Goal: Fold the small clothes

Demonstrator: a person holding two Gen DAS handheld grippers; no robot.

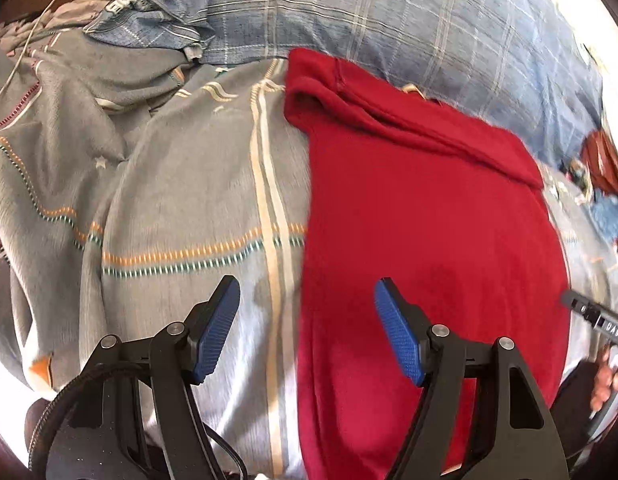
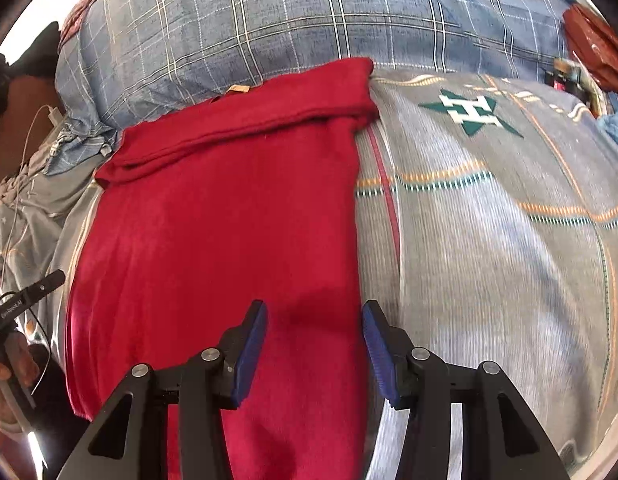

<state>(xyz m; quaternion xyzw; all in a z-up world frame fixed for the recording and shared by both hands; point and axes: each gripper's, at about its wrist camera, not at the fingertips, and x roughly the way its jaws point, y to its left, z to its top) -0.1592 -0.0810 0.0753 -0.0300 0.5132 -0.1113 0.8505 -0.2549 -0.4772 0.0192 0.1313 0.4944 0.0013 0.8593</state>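
Observation:
A red knit garment [image 1: 425,216] lies flat on the grey striped bedspread [image 1: 197,200], folded into a long strip with a folded band at its far end. My left gripper [image 1: 307,300] is open and empty, straddling the garment's left edge near its near end. In the right wrist view the same red garment [image 2: 229,216] fills the centre left. My right gripper [image 2: 315,320] is open and empty, over the garment's right edge near its near end. The other gripper's tip shows at each view's side edge [image 1: 589,312] [image 2: 29,292].
A blue plaid pillow [image 1: 389,20] [image 2: 309,12] lies along the far side, touching the garment's far end. Crumpled grey bedding and a white cable [image 1: 37,28] lie at far left. A reddish-brown object [image 2: 593,48] sits at the far right.

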